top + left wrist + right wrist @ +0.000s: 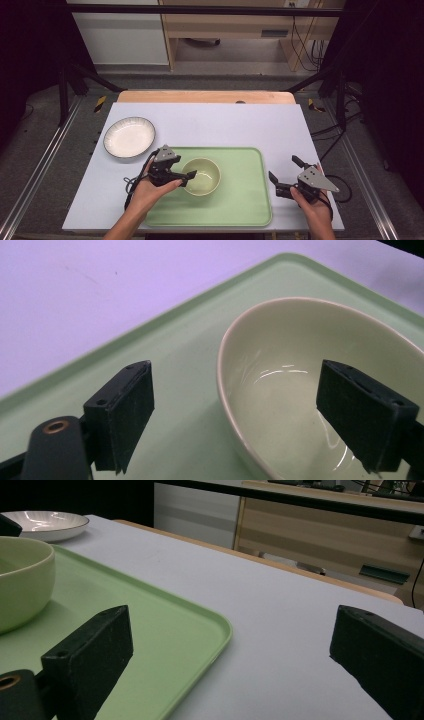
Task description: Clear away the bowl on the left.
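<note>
My left claw (192, 177) stood open astride the green bowl's (204, 177) rim, pads clear, on the green tray (240, 200); my right claw (285, 174) gaped empty.

The green bowl (20, 582) is cut by the right gripper view's left edge; the white plate (47, 524) too

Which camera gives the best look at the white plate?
The high view: the white plate shows whole from above, on the table left of the green tray. The right gripper view catches it far off at the top left corner.
</note>
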Available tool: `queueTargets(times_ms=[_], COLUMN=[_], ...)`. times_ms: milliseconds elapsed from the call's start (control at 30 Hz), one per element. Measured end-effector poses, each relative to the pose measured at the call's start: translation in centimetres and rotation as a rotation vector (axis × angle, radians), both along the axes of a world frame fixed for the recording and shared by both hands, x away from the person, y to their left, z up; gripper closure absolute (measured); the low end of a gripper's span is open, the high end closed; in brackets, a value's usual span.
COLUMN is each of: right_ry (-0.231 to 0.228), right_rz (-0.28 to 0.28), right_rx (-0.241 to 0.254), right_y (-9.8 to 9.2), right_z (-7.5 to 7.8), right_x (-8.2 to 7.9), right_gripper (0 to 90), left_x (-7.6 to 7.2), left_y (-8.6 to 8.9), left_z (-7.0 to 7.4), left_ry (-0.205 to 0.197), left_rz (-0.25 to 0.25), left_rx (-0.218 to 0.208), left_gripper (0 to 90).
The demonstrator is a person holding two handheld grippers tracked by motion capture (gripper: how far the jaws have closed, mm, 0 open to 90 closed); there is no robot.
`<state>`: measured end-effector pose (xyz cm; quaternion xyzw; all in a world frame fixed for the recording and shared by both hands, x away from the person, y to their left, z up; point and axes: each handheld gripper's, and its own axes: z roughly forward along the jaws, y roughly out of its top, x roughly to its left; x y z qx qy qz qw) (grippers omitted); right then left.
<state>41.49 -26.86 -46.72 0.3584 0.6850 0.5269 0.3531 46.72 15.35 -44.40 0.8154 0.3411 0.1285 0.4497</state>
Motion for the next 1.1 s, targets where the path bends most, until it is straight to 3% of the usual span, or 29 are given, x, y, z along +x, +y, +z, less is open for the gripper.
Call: queueTargets(times_ms=[167,433,1100], right_ry=[0.000,0.001,-0.001], right_rz=[0.002,0.010,-0.004], right_rx=[0.001,0.003,0.006], right_y=[0.0,0.2,0.0], right_z=[0.0,0.0,0.0], right_x=[0.0,0.1,0.0], right_gripper=[3.8,3.8,3.7], left_x=[-0.4,-0.7,-2.0], left_y=[0.0,1.7,4.7], left_z=[0.0,-0.2,0.5], left_ry=[-0.019,-0.044,-0.081], left_rz=[-0.017,-0.030,-0.056], left_rx=[-0.038,-0.089,-0.135], left_gripper=[13.2,12.1,8.1])
